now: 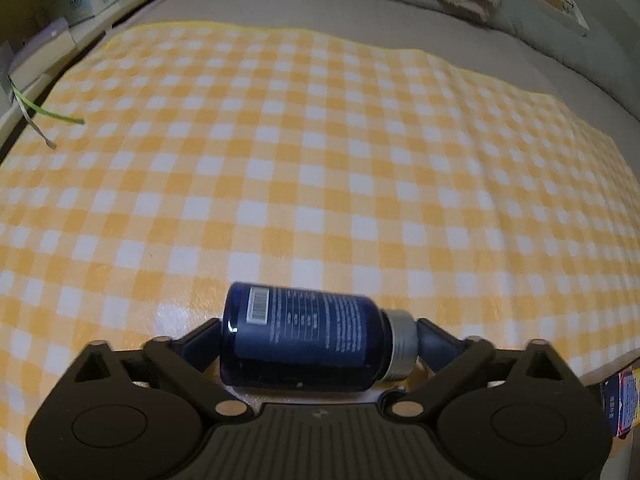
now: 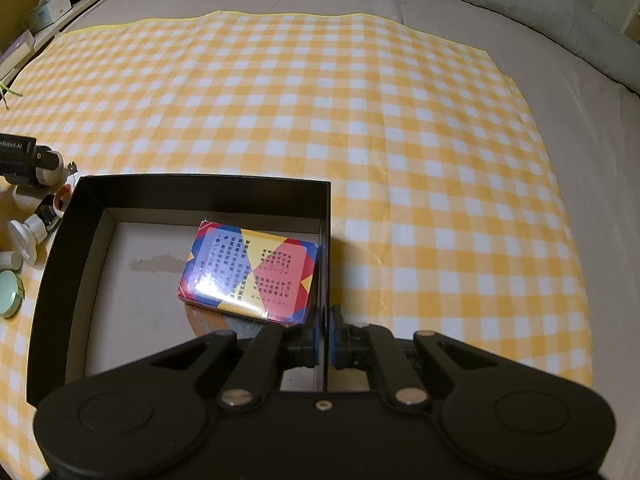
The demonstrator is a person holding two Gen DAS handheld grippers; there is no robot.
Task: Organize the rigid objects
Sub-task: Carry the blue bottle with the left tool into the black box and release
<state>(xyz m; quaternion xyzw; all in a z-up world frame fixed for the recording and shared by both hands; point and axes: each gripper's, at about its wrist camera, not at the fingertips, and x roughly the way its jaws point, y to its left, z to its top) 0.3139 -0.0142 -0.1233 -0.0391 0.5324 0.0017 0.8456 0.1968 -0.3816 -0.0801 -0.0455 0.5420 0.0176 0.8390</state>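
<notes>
My left gripper (image 1: 320, 334) is shut on a dark blue bottle (image 1: 300, 340) with a silver cap, held sideways, bottom to the left and cap to the right, above the yellow checked cloth (image 1: 320, 140). My right gripper (image 2: 326, 334) is shut on the right wall of a black open box (image 2: 200, 190). A colourful card box (image 2: 248, 272) wrapped in plastic lies flat inside the box, near its right wall.
Small items lie left of the black box: a green round compact (image 2: 10, 294), white caps (image 2: 24, 236) and part of the other gripper (image 2: 24, 158). A colourful carton edge (image 1: 624, 404) shows at the right. Grey bedding (image 2: 560, 20) and shelves surround the cloth.
</notes>
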